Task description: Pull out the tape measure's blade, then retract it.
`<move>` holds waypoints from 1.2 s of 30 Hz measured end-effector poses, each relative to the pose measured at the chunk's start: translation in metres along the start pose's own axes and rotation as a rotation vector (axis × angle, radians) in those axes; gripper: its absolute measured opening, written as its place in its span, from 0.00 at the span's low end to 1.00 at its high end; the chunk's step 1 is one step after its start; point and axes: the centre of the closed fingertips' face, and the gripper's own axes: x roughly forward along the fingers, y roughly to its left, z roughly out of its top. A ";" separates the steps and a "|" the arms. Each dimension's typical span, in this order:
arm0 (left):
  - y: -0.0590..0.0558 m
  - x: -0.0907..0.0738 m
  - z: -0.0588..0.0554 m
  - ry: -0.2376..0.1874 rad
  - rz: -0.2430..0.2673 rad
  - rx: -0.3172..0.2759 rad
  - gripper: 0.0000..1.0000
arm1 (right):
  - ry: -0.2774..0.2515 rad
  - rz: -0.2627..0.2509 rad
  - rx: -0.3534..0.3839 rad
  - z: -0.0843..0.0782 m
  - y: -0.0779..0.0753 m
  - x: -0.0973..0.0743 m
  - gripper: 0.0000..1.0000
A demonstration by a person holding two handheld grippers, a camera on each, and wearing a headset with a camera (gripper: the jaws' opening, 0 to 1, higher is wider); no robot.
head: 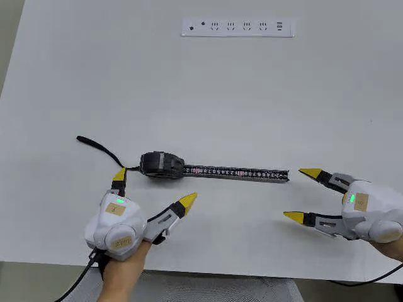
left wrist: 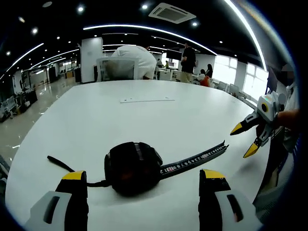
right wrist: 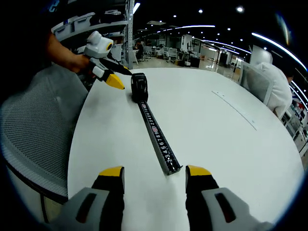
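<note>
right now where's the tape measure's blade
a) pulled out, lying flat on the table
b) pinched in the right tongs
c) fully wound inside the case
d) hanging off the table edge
a: the blade runs out of the tape measure's case flat along the white table, and its end lies free just ahead of the open right tongs.

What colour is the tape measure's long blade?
The blade is black with pale numbers, clearest in the right gripper view.

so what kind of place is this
Probably an open-plan office: a big white table with a power strip, a mesh chair, and long ceiling light strips with an air vent overhead.
</note>
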 end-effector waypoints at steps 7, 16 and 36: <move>0.001 0.012 -0.002 0.012 0.045 -0.032 0.91 | 0.021 0.034 -0.038 -0.003 -0.010 0.012 0.39; 0.004 0.025 -0.003 0.029 0.076 -0.078 0.86 | 0.048 0.067 -0.090 -0.010 -0.022 0.028 0.28; 0.011 0.045 -0.005 0.062 0.135 -0.154 0.79 | 0.083 0.122 -0.116 -0.019 -0.025 0.038 0.14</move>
